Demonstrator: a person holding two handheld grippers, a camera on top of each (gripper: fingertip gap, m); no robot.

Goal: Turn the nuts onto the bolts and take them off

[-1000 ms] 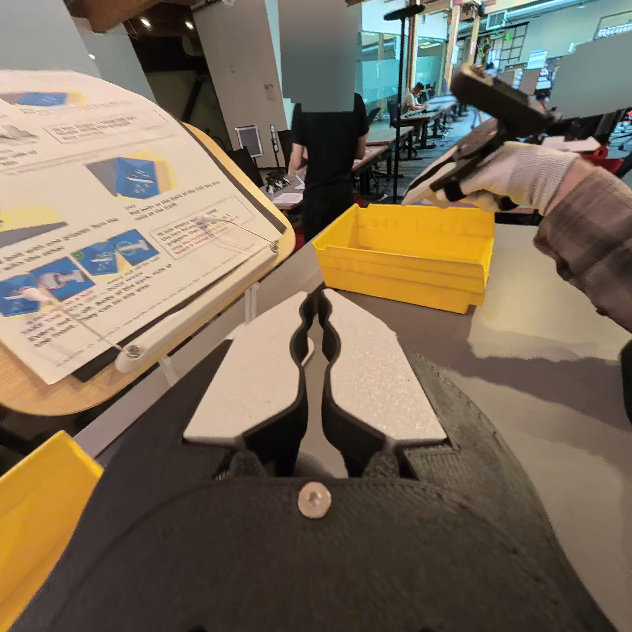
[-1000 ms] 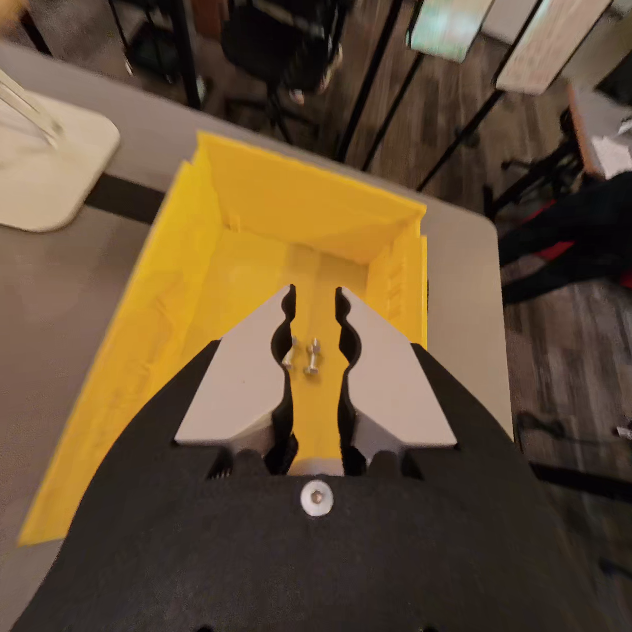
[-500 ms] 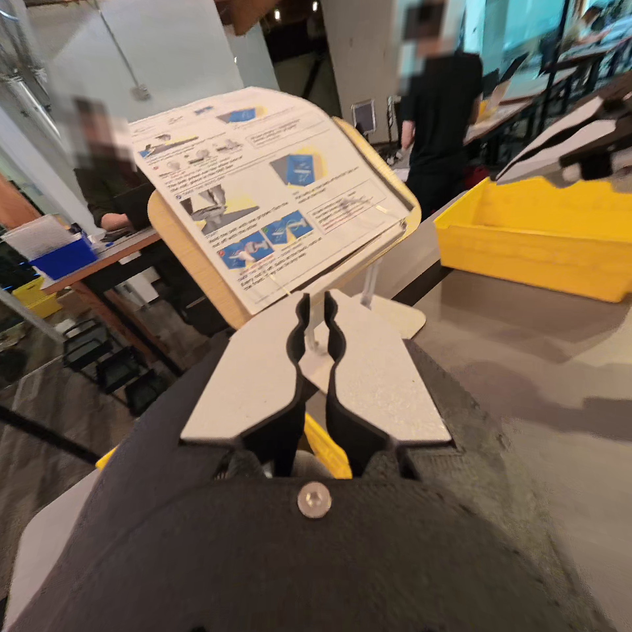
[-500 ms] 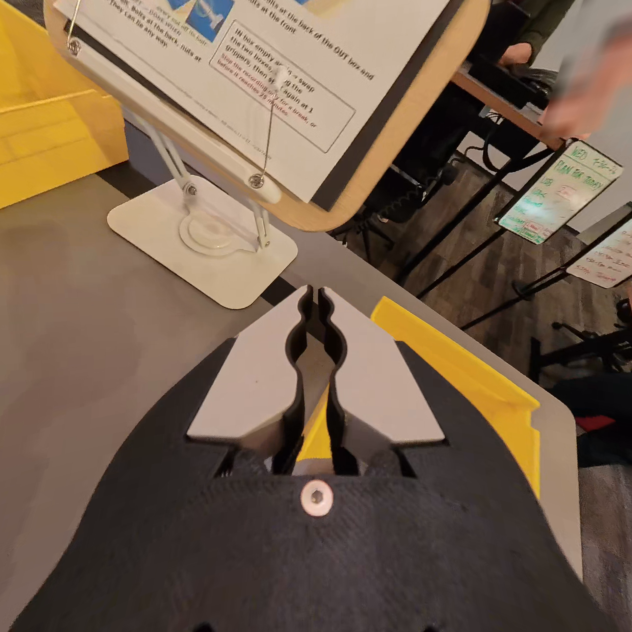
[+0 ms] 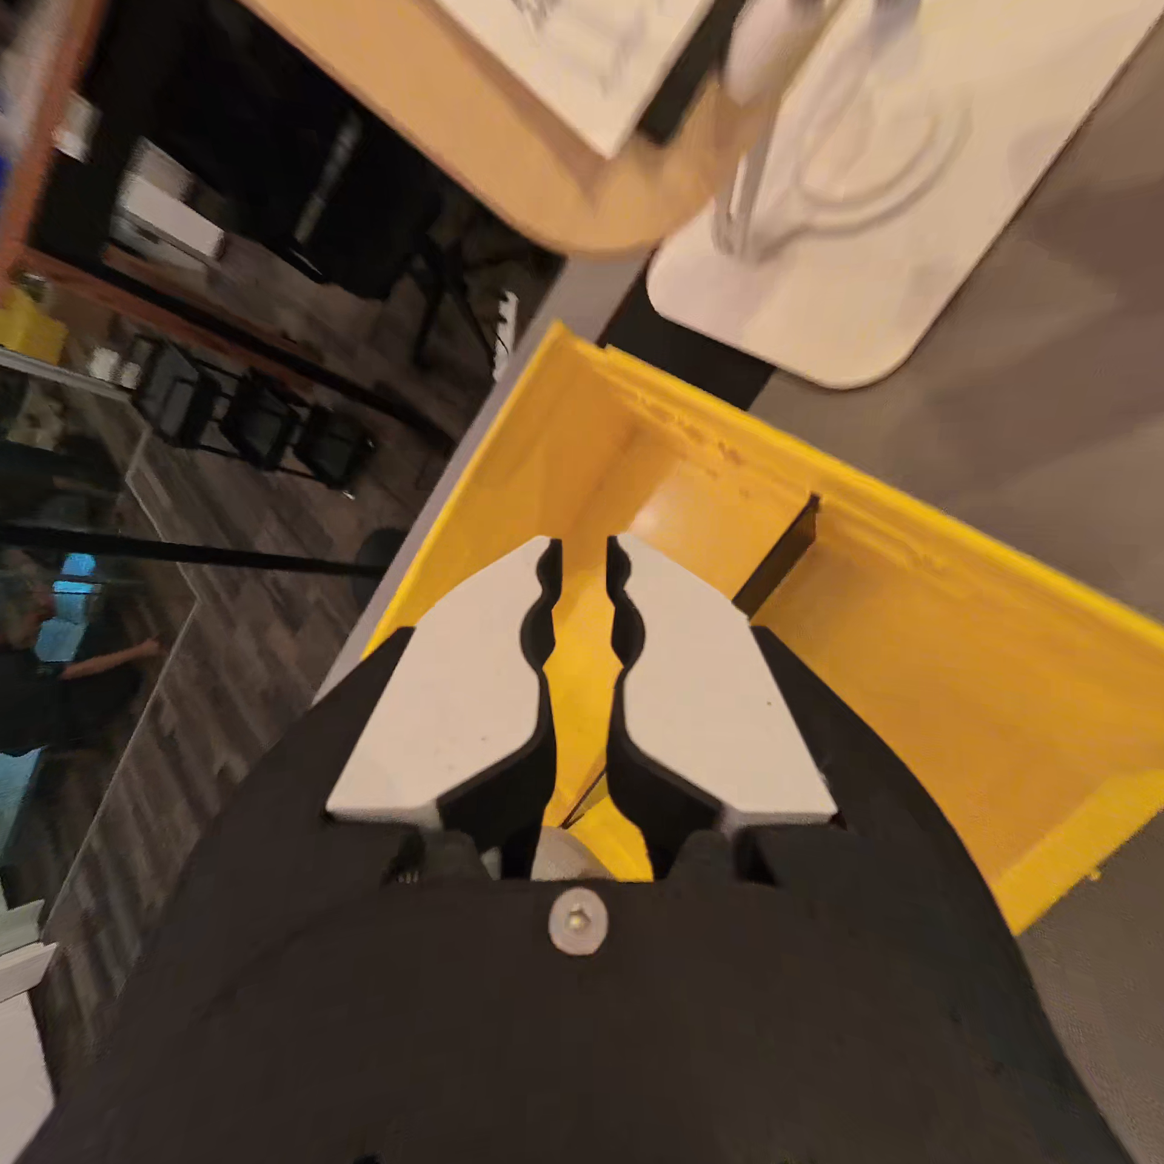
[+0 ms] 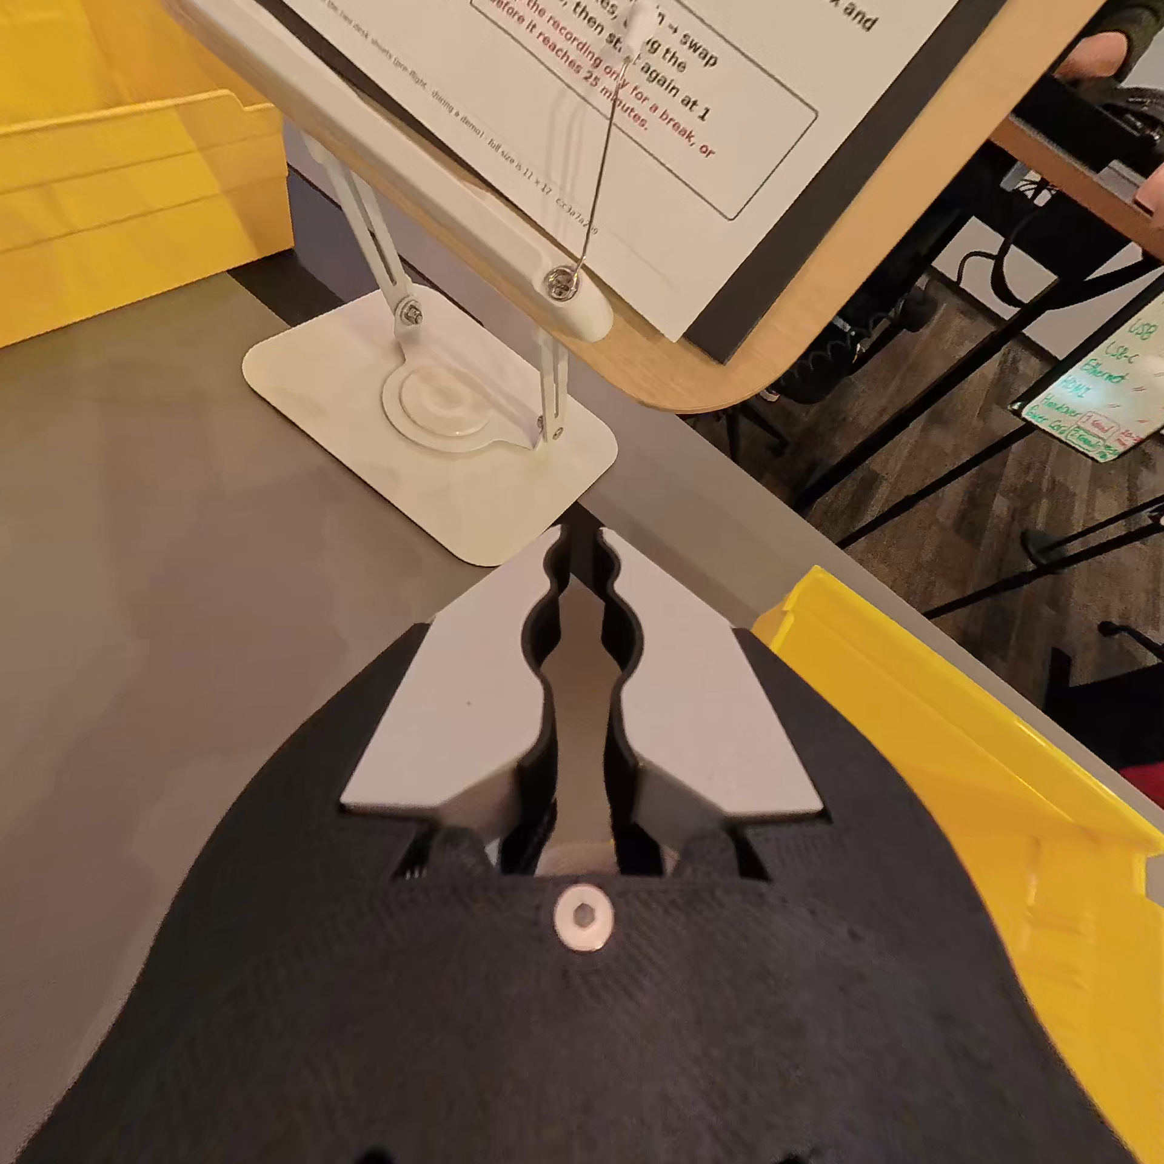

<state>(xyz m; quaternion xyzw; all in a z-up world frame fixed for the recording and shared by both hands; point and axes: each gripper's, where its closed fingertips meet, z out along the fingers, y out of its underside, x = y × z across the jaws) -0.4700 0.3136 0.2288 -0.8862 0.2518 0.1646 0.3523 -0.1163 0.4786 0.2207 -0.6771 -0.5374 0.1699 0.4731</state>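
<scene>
The left gripper (image 5: 581, 545), with matte grey finger plates edged in wavy black pads on a black textured body, is held over a glossy yellow plastic bin (image 5: 945, 630) crossed by a thin dark divider (image 5: 778, 557). Its jaws are parted by a narrow gap, with nothing between them. The compartments seen are bare; no nuts or bolts can be made out.

The right gripper (image 6: 581, 535) is likewise slightly parted and empty above the smooth grey table (image 6: 157, 504). A white metal stand (image 6: 434, 428) carries a rounded wooden board (image 6: 819, 302) bearing a printed sheet (image 6: 630, 157). A second yellow bin (image 6: 126, 208) is seen beyond.
</scene>
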